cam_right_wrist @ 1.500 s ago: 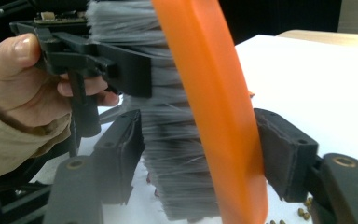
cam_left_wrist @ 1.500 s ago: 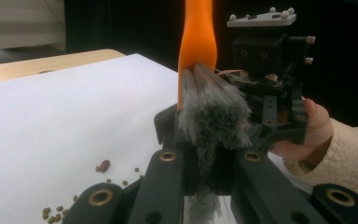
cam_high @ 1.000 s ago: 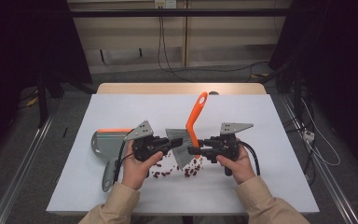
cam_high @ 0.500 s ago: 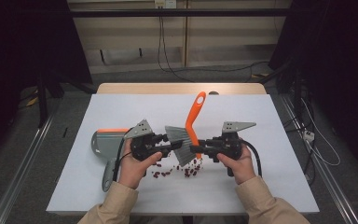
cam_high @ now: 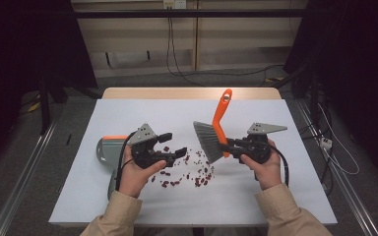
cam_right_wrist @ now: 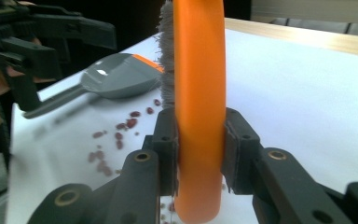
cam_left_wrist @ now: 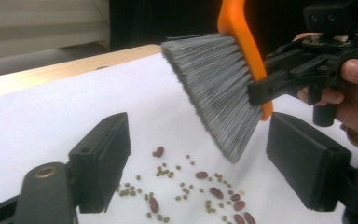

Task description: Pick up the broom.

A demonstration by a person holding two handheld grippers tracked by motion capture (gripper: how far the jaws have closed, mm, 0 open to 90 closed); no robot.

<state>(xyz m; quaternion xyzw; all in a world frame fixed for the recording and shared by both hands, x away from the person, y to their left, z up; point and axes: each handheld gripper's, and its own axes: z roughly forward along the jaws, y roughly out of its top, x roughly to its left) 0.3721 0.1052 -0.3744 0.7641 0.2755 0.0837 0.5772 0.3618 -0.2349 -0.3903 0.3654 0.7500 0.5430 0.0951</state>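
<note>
Now I hold the brush [cam_high: 215,133] in my right gripper [cam_high: 228,145], whose jaws are clenched on the orange handle, as the right gripper view shows, with the grey bristles hanging down and to the left, just above the table [cam_high: 295,196]. My left gripper [cam_high: 173,144] has just been opening its jaws and they stand apart with nothing between them; in the left gripper view the bristles are free in the air beyond the two black jaws. It seems to me that the brush has just passed fully to the right side, so the step in hand is to begin sweeping. The beans [cam_high: 187,169], dark red ones mixed with small greenish ones, lie scattered in the middle of the frame, between my two hands and a little below the bristles. The grey dustpan [cam_high: 109,150] rests at the left of the frame, behind my left hand, well apart from most of the beans. For the next move I judge that the left gripper must take the dustpan handle, and the brush must come lower so its tips touch the surface. The table is covered with a white sheet, with a wooden edge at the far side; behind it is a dim room with cables on the floor and dark curtains.
</note>
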